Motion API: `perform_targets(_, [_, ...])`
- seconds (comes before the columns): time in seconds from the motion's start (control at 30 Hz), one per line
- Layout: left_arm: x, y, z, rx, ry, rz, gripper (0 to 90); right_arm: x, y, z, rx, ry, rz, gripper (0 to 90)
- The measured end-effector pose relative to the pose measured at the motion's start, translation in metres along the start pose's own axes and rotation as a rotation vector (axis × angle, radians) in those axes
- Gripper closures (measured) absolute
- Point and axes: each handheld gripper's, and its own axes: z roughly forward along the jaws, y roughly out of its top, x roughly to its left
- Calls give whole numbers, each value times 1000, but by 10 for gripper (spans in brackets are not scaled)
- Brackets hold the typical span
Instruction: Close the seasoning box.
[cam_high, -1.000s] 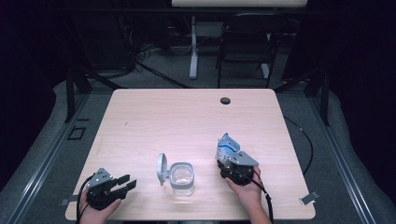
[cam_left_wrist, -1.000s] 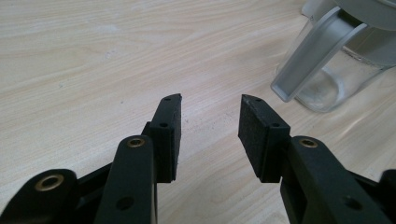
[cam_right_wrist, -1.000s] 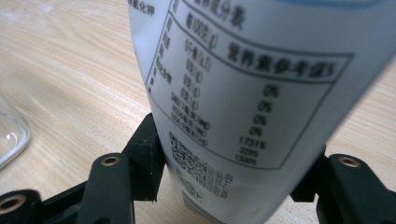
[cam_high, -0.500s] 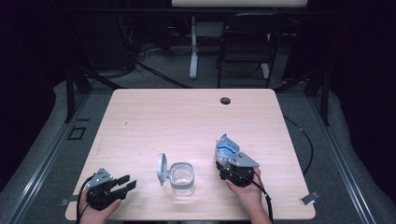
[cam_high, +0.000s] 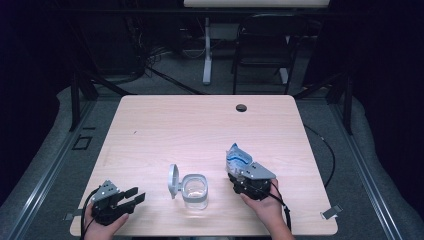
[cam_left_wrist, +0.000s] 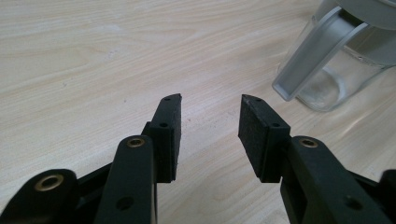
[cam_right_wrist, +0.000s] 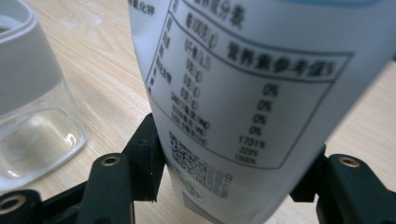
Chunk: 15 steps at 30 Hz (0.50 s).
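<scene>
A clear glass jar with a grey rim stands near the table's front edge, its grey lid flipped open to its left. My right gripper is shut on a white and blue pouch just right of the jar; the pouch, printed with a nutrition table, sits between both pads, and the jar is at the left. My left gripper rests at the front left corner, open and empty. In the left gripper view its pads stand apart over bare wood, the jar beyond to the right.
The wooden table has a dark round grommet near its far edge. A chair and desk legs stand on the floor beyond. Cables trail from both grippers off the front edge.
The right gripper with the pouch has shifted slightly toward the jar. The left gripper has stayed put.
</scene>
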Motion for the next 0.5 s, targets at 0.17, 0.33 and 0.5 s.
perform_targets(0.17, [0,0,0,0,2,-1,600,4,8,-5,1,-26,-58,417])
perform_targets(0.33, [0,1,-2,4,0,3,600,7,13,-10,-2,-71,-107,417])
perform_targets(0.5, [1,1,-3,2,-1,2,599,9,16,-13,3,-103,-152,417])
